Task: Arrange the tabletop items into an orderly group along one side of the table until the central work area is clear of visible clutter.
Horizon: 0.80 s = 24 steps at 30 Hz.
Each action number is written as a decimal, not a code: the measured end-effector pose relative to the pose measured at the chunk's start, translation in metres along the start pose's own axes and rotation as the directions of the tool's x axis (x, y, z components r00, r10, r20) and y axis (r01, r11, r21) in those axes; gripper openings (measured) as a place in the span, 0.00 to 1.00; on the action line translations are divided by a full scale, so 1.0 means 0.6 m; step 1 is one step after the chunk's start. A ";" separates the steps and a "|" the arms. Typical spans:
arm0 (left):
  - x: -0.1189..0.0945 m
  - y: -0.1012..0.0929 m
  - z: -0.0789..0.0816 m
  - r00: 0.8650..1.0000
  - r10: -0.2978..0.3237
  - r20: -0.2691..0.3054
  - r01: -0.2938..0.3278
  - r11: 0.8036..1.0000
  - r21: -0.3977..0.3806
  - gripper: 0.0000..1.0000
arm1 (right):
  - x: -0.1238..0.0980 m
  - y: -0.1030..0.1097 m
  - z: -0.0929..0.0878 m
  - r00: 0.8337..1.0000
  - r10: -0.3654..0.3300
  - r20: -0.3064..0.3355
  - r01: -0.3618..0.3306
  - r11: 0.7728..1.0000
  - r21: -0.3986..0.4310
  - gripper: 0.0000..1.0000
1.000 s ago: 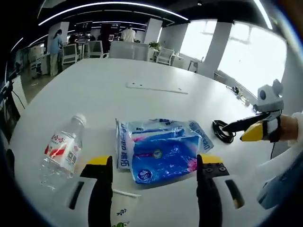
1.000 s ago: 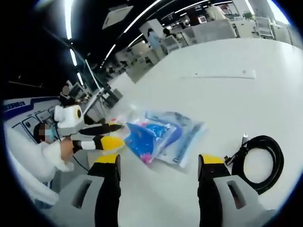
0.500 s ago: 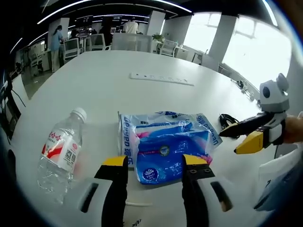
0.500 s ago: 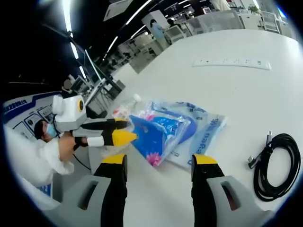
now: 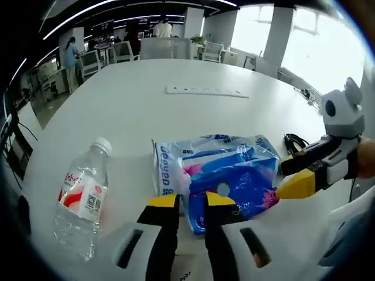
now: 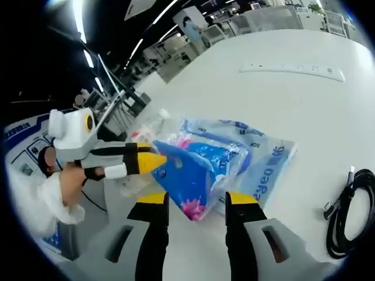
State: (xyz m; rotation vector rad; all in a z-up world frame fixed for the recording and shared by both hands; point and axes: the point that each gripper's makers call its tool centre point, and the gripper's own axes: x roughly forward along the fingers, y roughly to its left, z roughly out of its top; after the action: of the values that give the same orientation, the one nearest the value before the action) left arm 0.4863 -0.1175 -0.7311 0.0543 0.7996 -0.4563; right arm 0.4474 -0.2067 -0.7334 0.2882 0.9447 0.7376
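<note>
Tissue pack: a blue and pink pack of tissues in a clear plastic wrapper [image 5: 225, 175] lies on the white table [image 5: 135, 111], near the edge closest to the person; in the right gripper view it [image 6: 217, 164] sits between the two grippers.
Left gripper: the left gripper [image 5: 190, 202] has its yellow-tipped jaws drawn in to a narrow gap at the near edge of the pack; whether they actually pinch the wrapper cannot be told. In the right gripper view the same gripper [image 6: 153, 158] reaches in from the left, its tips at the pack's left end.
Right gripper: the right gripper [image 6: 196, 199] has its jaws partly closed around the pack's near corner, and the grip itself is not clear.
Water bottle: a clear plastic bottle with a red and white label [image 5: 82, 196] lies on its side just left of the pack.
Cable: a coiled black cable [image 6: 351, 213] rests apart from the pack.
Power strip: a white strip [image 5: 205, 91] lies farther across the table.
</note>
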 end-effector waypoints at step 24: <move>-0.037 -0.066 0.072 0.998 -0.023 0.063 0.023 1.000 0.008 0.00 | -0.090 -0.030 0.038 0.990 -0.074 0.118 0.068 0.996 0.052 0.00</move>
State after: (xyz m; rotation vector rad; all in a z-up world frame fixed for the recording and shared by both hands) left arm 0.4858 -0.1543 -0.6801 0.0369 0.7369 -0.4802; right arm 0.4541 -0.2546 -0.6962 0.3358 0.8553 0.6262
